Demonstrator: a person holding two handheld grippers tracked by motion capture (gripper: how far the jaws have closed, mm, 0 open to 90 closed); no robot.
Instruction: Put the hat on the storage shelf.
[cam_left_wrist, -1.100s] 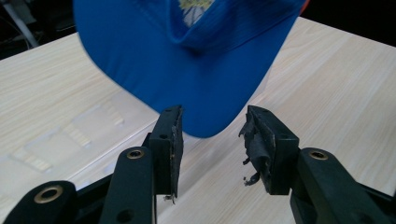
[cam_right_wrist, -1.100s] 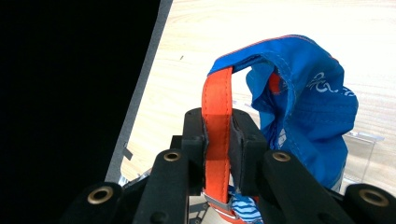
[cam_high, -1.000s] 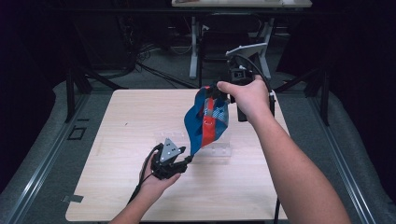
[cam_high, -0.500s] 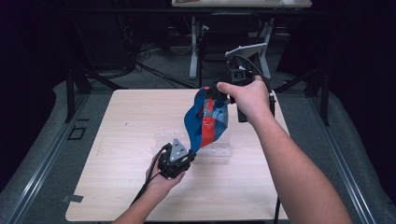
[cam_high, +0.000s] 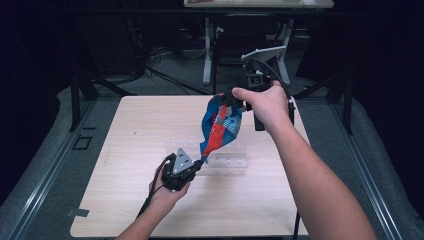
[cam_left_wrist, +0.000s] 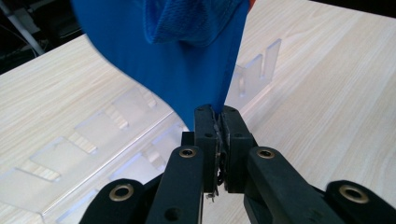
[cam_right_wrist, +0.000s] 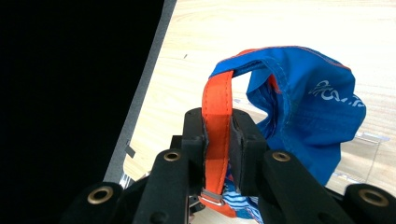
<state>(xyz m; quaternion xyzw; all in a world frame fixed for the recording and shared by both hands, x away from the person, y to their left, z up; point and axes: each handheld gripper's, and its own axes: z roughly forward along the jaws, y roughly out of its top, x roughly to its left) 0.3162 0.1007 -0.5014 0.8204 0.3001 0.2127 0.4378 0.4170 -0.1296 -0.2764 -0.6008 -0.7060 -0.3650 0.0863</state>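
The blue cloth bag (cam_high: 220, 127) hangs in the air over the middle of the pale wooden worktop (cam_high: 125, 150), stretched between the two grippers. Below it a clear plastic rack (cam_high: 235, 159) lies on the worktop, well in from every edge. Bare wood lies open to the left and toward the near edge; dark floor surrounds the worktop.

The right gripper (cam_right_wrist: 217, 140), raised above the far right part of the worktop, has its fingers clamped on the bag's orange strap (cam_right_wrist: 217, 116). The left gripper (cam_left_wrist: 218, 135), low and just beside the rack, has just been closing; its fingers now pinch the bag's lower blue corner, with almost no gap between them.
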